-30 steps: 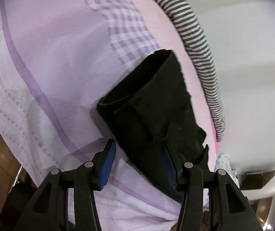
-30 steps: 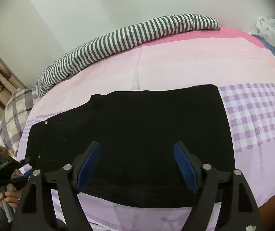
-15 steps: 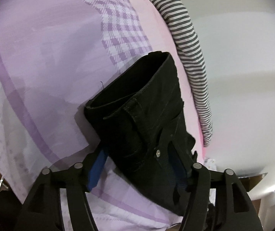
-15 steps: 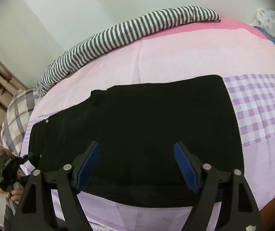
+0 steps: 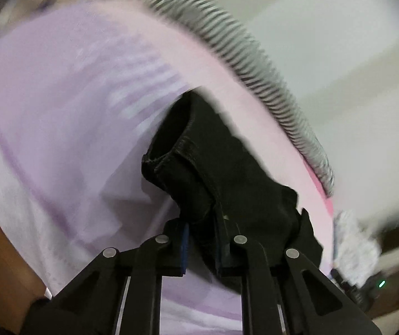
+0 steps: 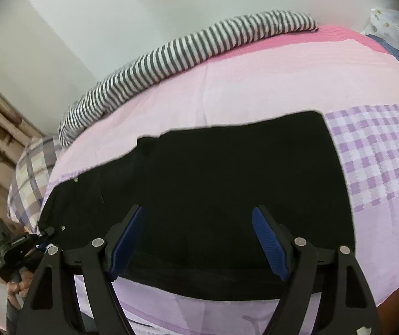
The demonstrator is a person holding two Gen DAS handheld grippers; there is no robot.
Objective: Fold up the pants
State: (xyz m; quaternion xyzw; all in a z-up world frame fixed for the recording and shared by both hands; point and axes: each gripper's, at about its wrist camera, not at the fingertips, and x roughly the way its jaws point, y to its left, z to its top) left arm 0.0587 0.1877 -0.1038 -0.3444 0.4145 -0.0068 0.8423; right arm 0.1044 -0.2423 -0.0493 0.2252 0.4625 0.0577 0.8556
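Note:
Black pants [image 6: 213, 184] lie folded lengthwise across a pink and purple bedsheet [image 6: 255, 83]. In the left wrist view my left gripper [image 5: 202, 248] is shut on the waistband end of the pants [image 5: 219, 173], which bunches up between the blue pads. That view is blurred by motion. In the right wrist view my right gripper [image 6: 198, 240] is open and empty, hovering over the middle of the pants near their front edge. The left gripper [image 6: 26, 243] shows there at the far left, at the waist end.
A grey and white striped cloth [image 6: 188, 53] runs along the far edge of the bed by the wall. A plaid pillow [image 6: 29, 176] lies at the left end. A patterned pillow [image 6: 394, 25] sits at the far right. The bed's front edge is close below the grippers.
My left gripper has closed on the waistband end of the pants and is moving, blurring its view. My right gripper has stayed open over the pants.

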